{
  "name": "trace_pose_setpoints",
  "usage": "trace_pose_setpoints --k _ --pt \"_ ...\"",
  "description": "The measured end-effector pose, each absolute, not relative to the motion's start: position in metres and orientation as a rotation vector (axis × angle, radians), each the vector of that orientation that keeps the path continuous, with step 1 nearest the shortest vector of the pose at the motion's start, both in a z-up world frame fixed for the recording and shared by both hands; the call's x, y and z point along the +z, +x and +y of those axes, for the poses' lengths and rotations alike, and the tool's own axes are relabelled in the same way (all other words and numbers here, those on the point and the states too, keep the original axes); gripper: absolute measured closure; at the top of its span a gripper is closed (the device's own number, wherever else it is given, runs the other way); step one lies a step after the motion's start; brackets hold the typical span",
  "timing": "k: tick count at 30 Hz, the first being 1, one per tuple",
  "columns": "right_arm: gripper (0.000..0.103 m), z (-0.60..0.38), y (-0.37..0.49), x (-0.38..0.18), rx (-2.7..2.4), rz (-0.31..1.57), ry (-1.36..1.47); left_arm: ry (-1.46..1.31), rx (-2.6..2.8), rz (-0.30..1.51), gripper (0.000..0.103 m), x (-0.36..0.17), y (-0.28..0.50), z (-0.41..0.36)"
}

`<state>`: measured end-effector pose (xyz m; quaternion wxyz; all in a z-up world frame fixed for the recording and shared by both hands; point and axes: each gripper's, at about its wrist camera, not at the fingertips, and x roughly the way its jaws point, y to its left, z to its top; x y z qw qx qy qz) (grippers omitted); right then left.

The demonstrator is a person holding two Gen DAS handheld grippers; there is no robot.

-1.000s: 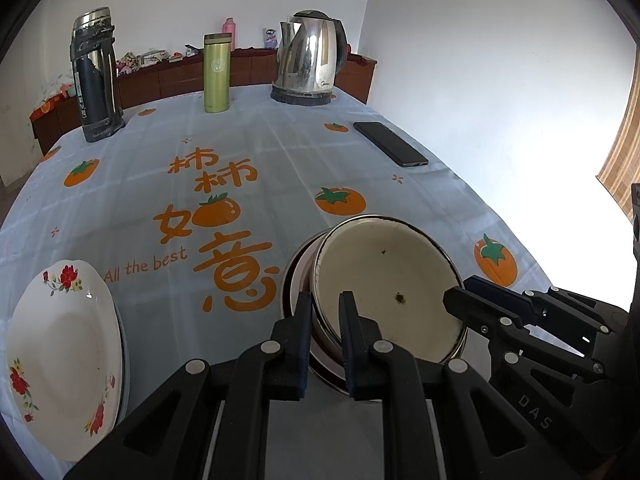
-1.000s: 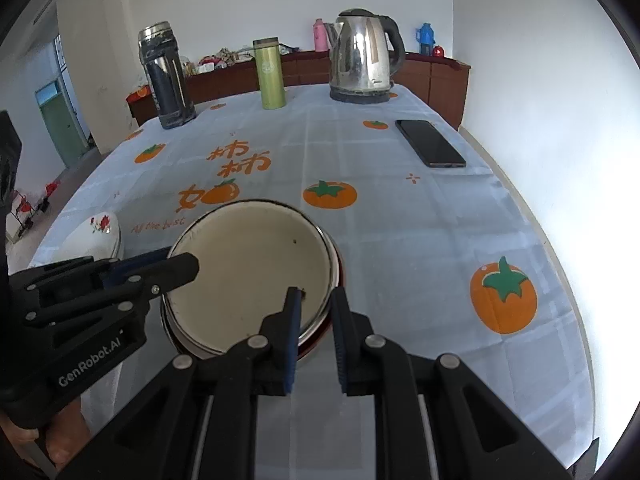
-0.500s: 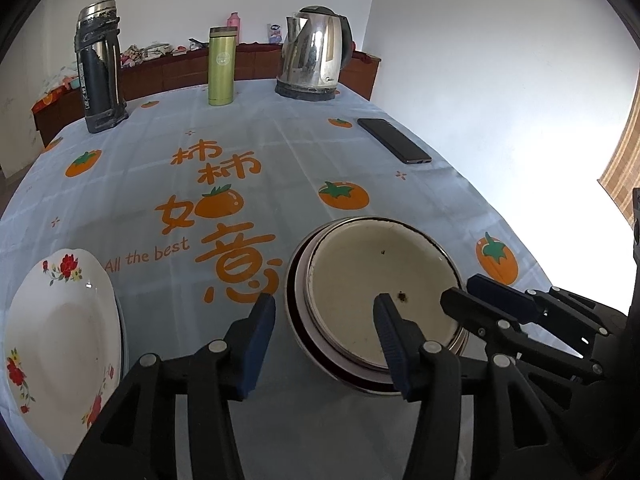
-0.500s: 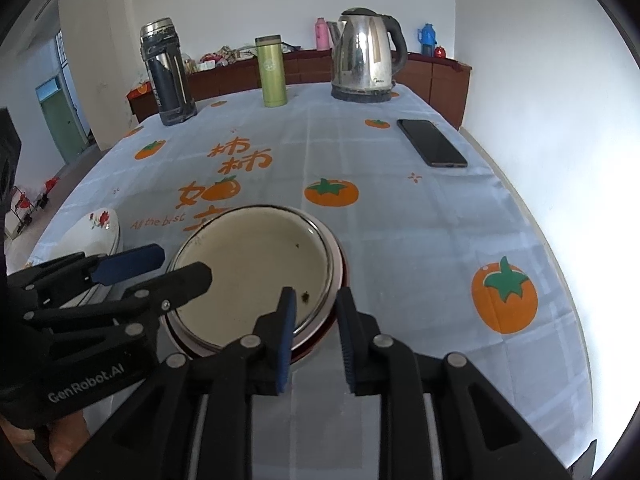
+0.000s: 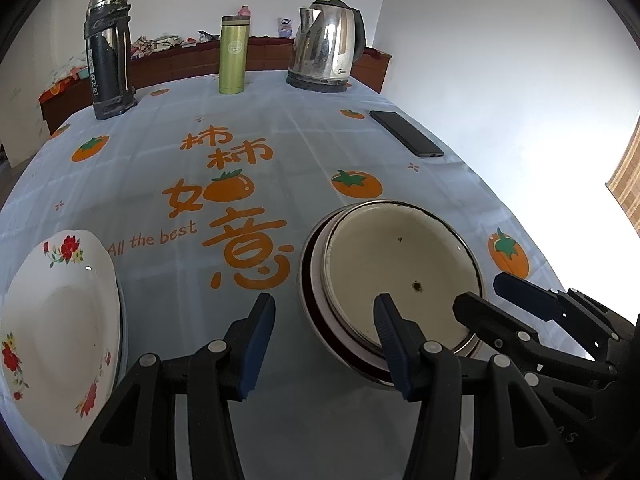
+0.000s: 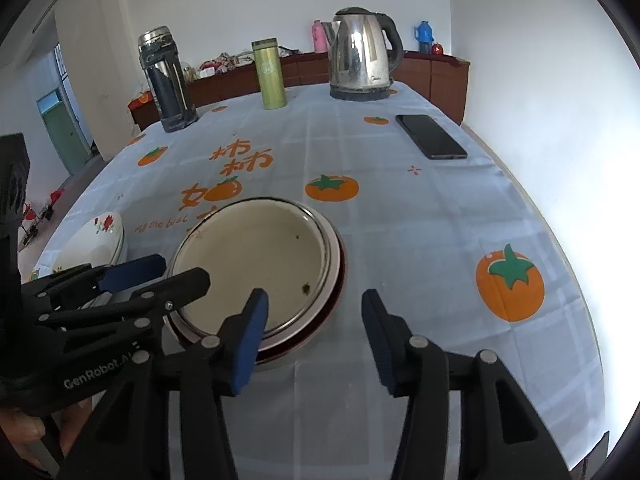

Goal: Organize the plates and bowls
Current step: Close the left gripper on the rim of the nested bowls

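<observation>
A cream enamel bowl (image 5: pixel 400 268) (image 6: pixel 256 264) sits nested in a red-and-white bowl (image 5: pixel 316 320) (image 6: pixel 320 320) on the tablecloth. My left gripper (image 5: pixel 324 316) (image 6: pixel 176 272) stands open over the stack's near-left rim, pads clear of it. My right gripper (image 6: pixel 314 308) (image 5: pixel 488 296) is at the near-right rim with its jaws opening. Its left finger hangs over the bowl, its right finger over the cloth, and neither pad presses the rim. White flowered plates (image 5: pixel 60 320) (image 6: pixel 100 236) lie stacked at the left.
At the far end of the table stand a steel kettle (image 5: pixel 326 46), a green flask (image 5: pixel 234 56) and a dark thermos (image 5: pixel 108 52). A black phone (image 5: pixel 406 134) lies near the right table edge. A brown sideboard (image 6: pixel 436 76) runs behind.
Both grippers were shut on the cream bowl's rim. The left one let go first, then the right spread its fingers. The bowl stays nested in the stack.
</observation>
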<state>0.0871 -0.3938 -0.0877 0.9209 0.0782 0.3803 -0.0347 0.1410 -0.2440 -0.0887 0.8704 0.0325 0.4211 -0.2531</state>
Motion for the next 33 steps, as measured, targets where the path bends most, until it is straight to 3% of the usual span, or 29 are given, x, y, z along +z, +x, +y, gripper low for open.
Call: trace_pose_setpoints --k 22,33 --pt "0.052 -0.406 0.082 -0.082 -0.087 0.707 0.226 0.076 -0.495 0.845 0.049 -0.082 0.139 -0.240" --pt "0.065 -0.410 0.102 -0.085 -0.067 0.775 0.238 0.092 -0.496 0.930 0.049 -0.086 0.147 -0.246"
